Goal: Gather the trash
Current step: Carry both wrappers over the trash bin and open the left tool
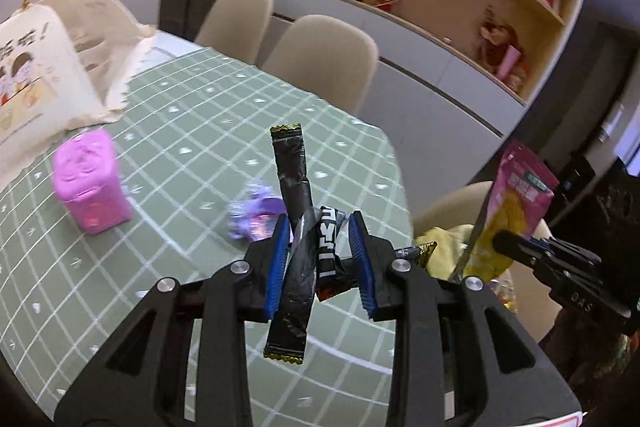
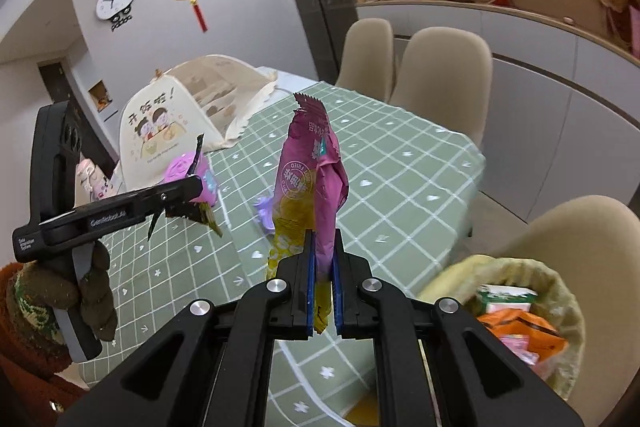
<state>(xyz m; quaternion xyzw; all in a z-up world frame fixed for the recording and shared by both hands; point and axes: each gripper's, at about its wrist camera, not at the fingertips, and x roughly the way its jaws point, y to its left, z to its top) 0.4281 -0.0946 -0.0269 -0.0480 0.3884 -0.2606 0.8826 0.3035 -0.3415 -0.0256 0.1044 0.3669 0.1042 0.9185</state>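
We've got left gripper clamped on black wrappers, long axis upright over green table, right gripper clamped on pink snack bag, top pointing up, near-right trash bin

"GenRobot.AI" — left gripper

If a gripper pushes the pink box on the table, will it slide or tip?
The pink box stands taller than its base, so a high push would probably tip it. It looks like light plastic, so a low push likely slides it across the checked tablecloth.
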